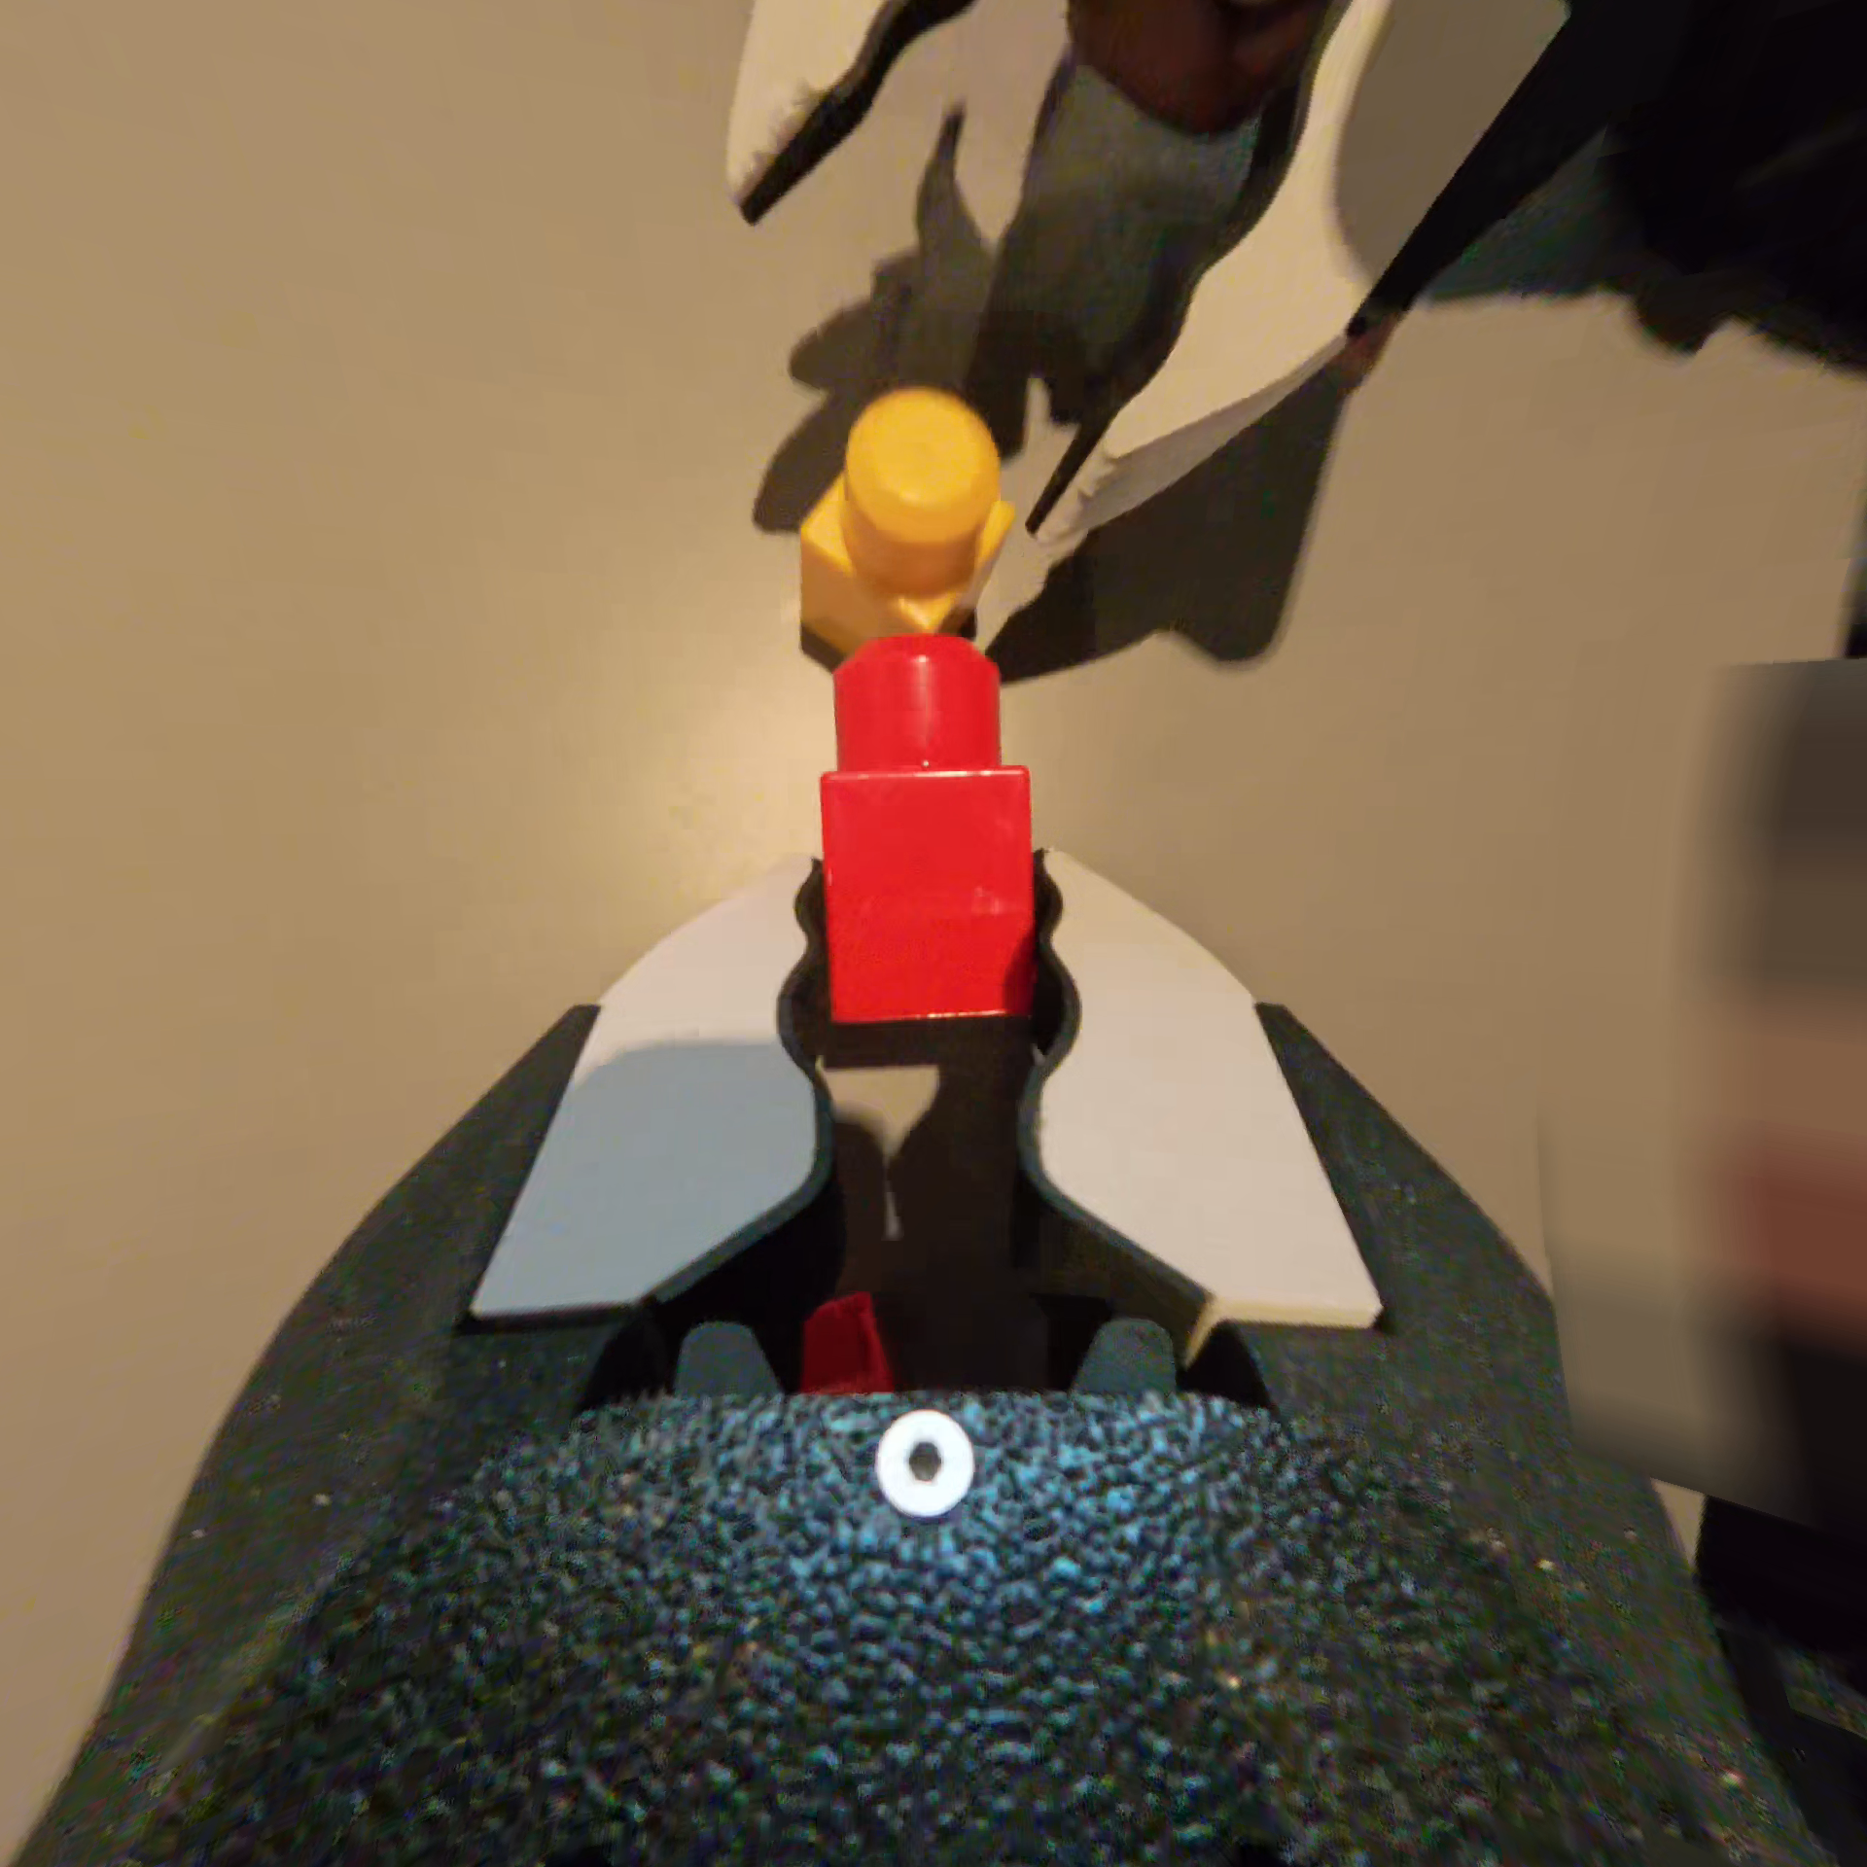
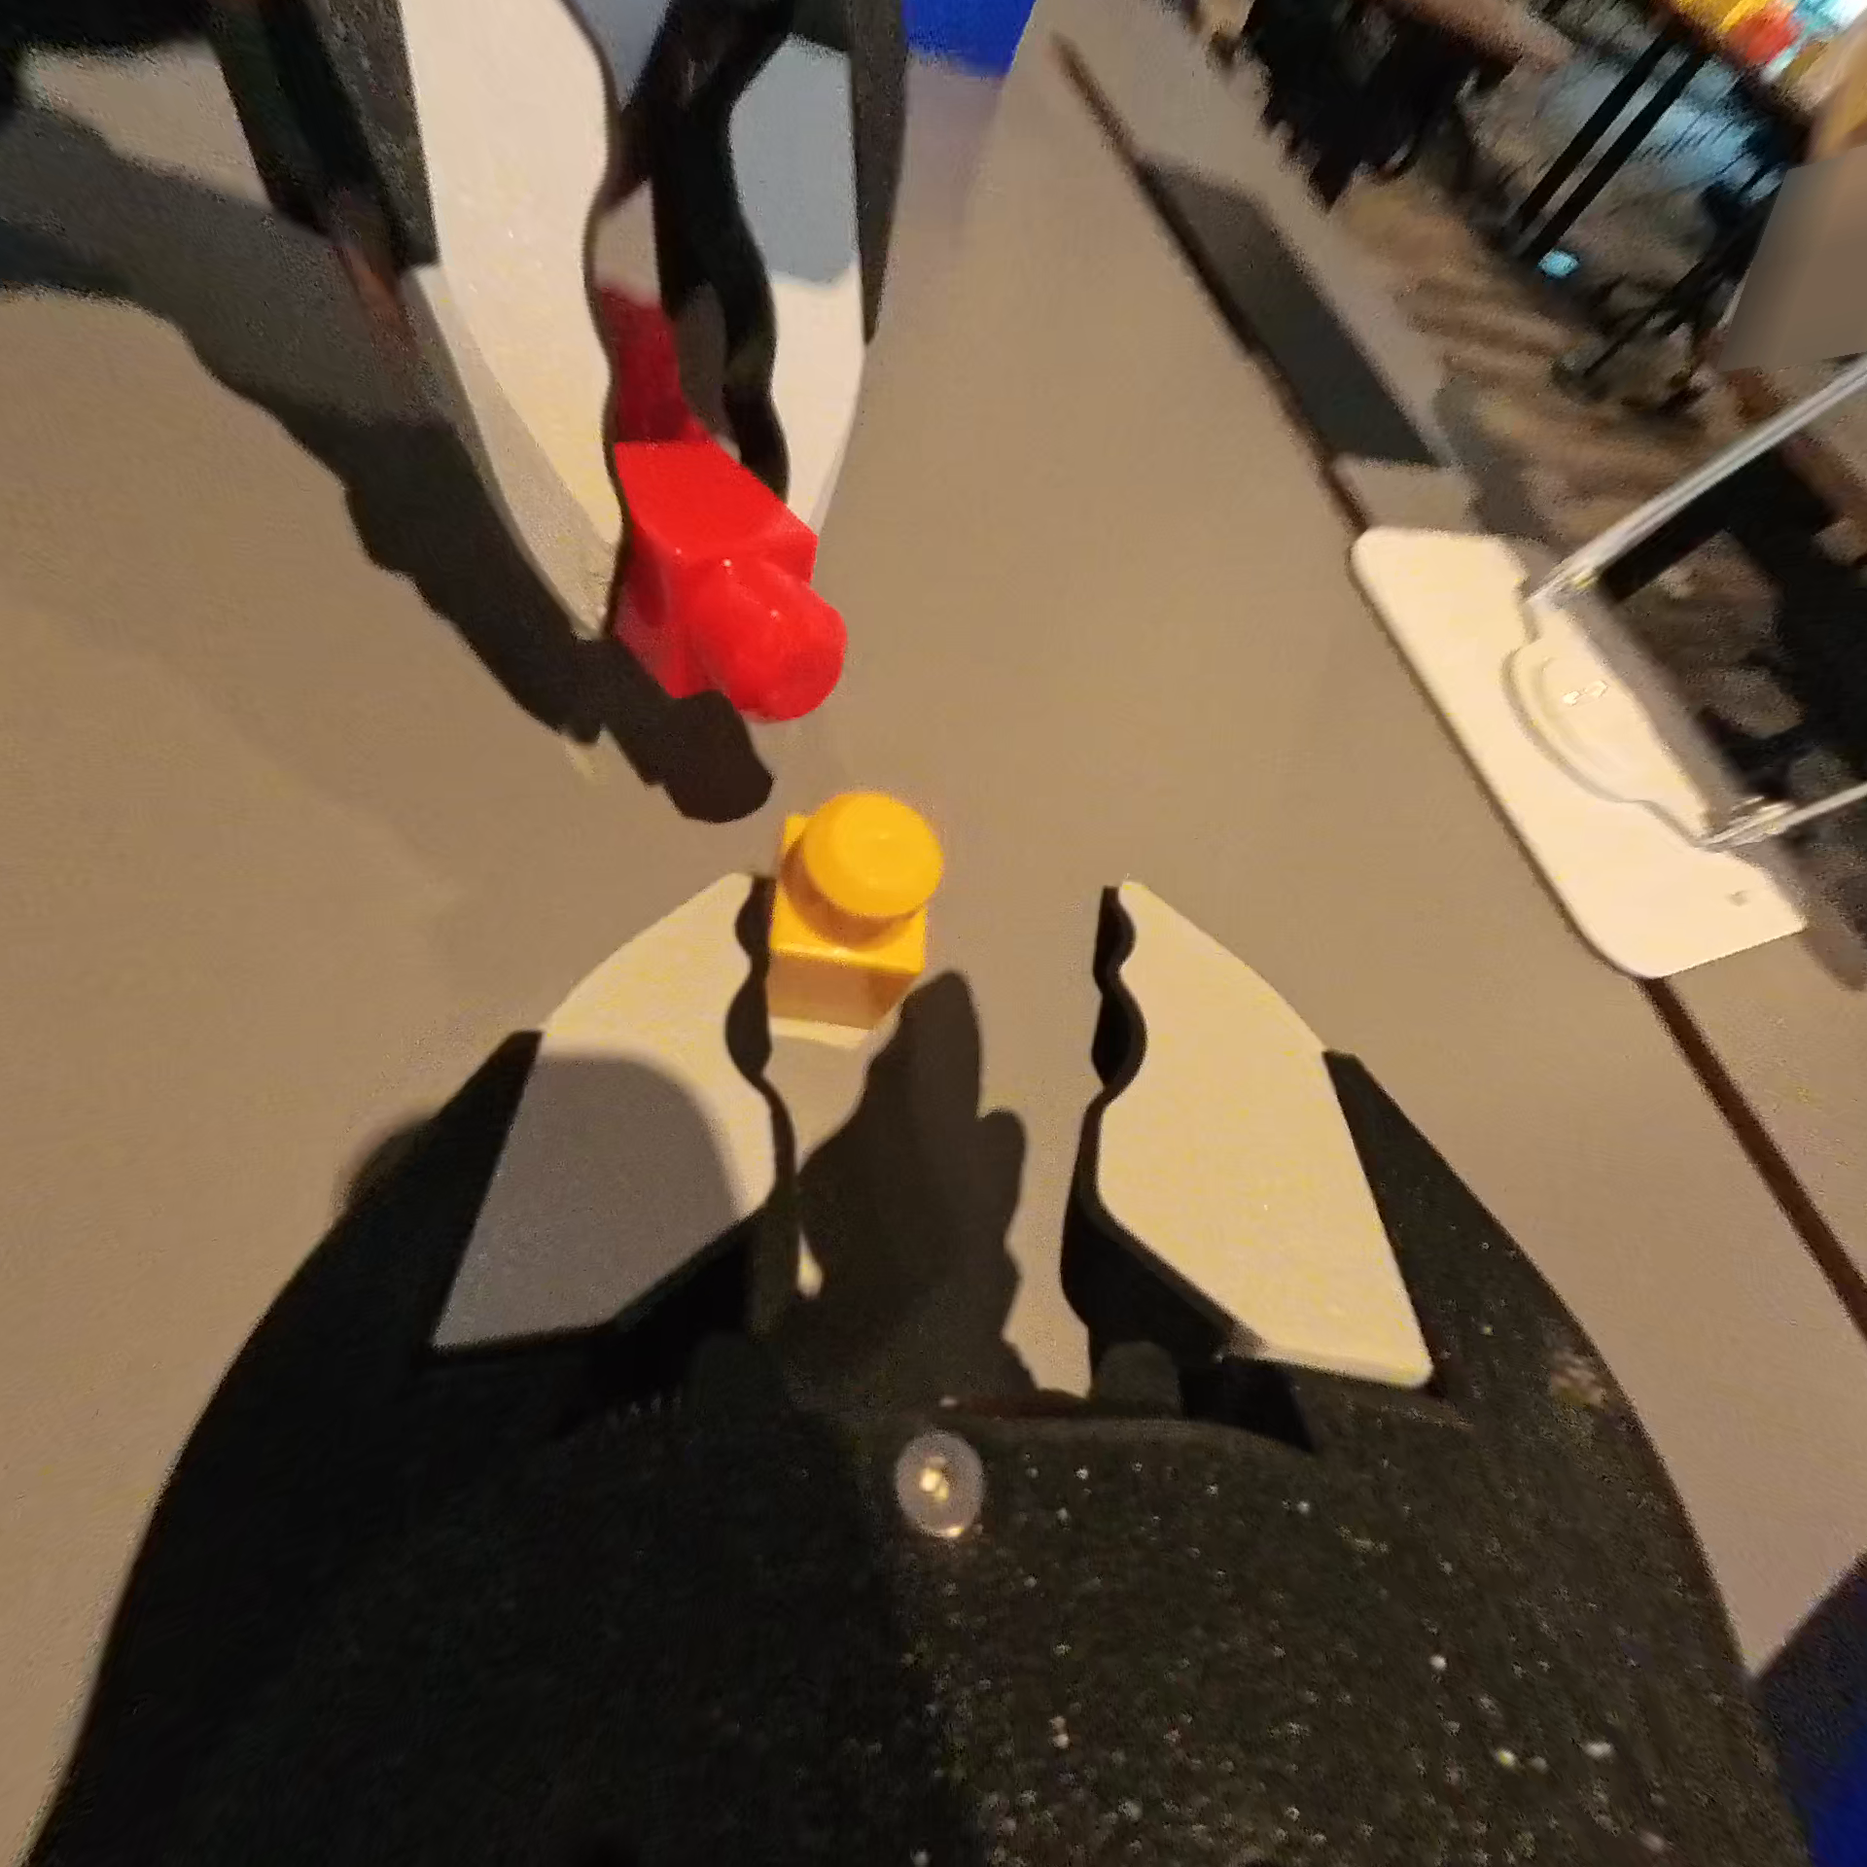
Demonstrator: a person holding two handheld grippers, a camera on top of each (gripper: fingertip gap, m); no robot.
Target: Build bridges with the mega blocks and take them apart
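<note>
My left gripper (image 1: pixel 927 879) is shut on a red one-stud block (image 1: pixel 924 869), stud pointing forward, held above the beige table. The red block (image 2: pixel 722 586) and the left gripper (image 2: pixel 697 485) also show in the right wrist view, coming from the top. A yellow one-stud block (image 1: pixel 899 525) stands upright on the table just beyond the red block. My right gripper (image 2: pixel 935 899) is open, and the yellow block (image 2: pixel 854 909) sits between its fingertips close to the left finger (image 2: pixel 657 970). The right gripper (image 1: pixel 889 354) shows open at the top of the left wrist view.
A white flat base (image 2: pixel 1556 748) with a clear stand lies at the right table edge. A dark seam (image 2: pixel 1263 323) runs across the table (image 2: pixel 1111 606). Chairs and table legs stand beyond at top right. A blue object (image 2: pixel 960 30) sits at the far edge. The tips of one gripper are about 8 cm away from the tips of the other.
</note>
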